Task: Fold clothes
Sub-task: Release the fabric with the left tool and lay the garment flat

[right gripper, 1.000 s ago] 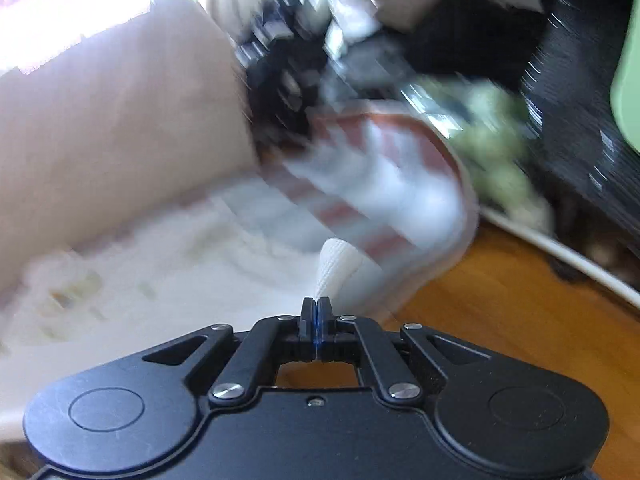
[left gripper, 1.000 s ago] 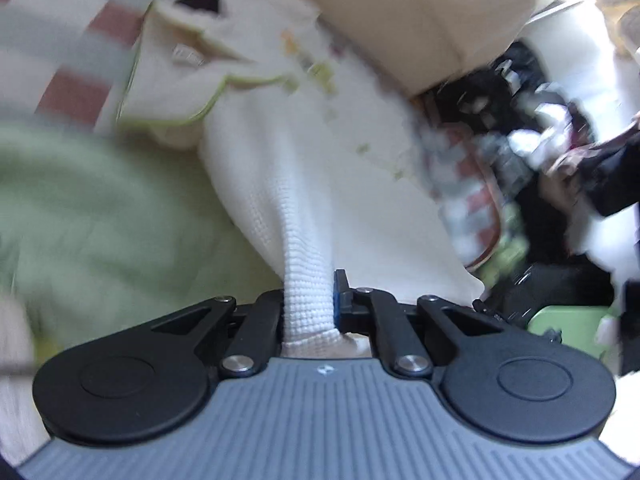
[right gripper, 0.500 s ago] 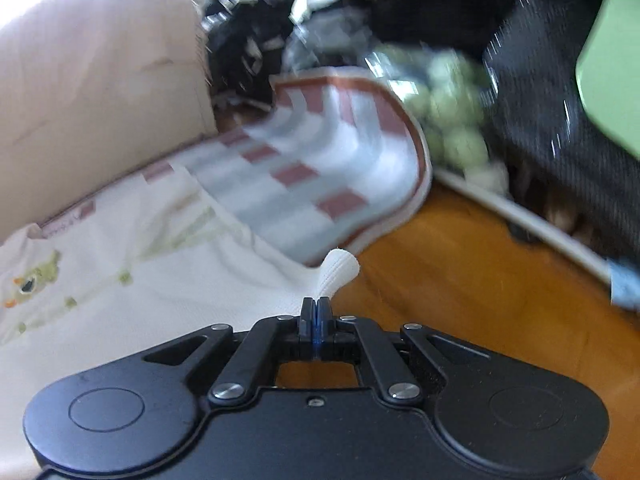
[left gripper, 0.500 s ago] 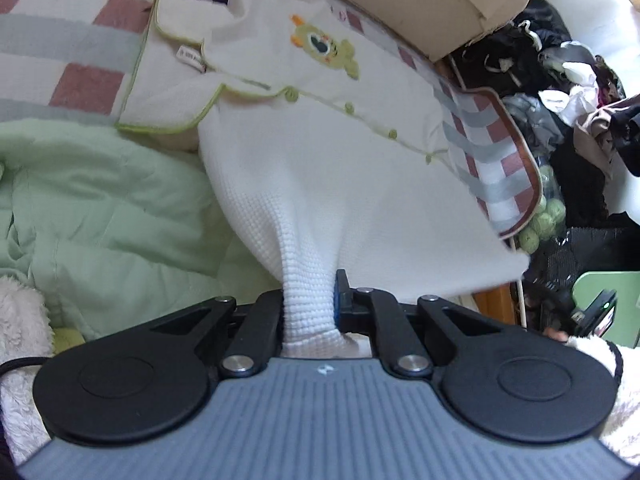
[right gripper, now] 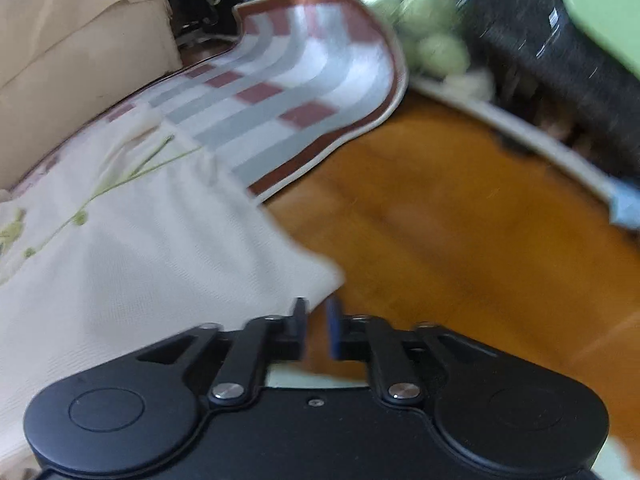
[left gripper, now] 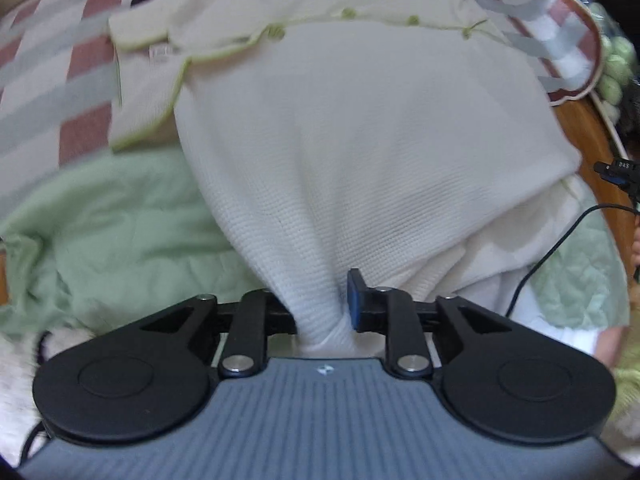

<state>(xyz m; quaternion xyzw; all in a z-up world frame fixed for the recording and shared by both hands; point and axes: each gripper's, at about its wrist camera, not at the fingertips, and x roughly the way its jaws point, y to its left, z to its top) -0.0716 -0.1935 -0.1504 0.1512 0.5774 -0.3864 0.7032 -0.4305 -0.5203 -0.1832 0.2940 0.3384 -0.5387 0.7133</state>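
Item: rug (left gripper: 52, 60), checked red/grey w/ brown edging. Lies flat ahead of both jaws, serving as the folding surface; its corner ends on the wood floor (right gripper: 460, 220) ahead-right of the R jaws.

Item: garment (left gripper: 360, 140), white waffle knit, green trim, embroidered animal at far end. Spread on the rug, running away from the L jaws; near end gathered up, prob. so the hem can be carried over toward the chest for a fold.

Item: quilt (left gripper: 120, 232), pale green, left of and under the L jaws.

Item: L gripper (left gripper: 324, 312), jaws pinching bunched hem.

Item: R gripper (right gripper: 316, 320), jaws slightly apart, nothing between; garment corner just left of them.

Writing: neck label too blurred to read; no brand legible.
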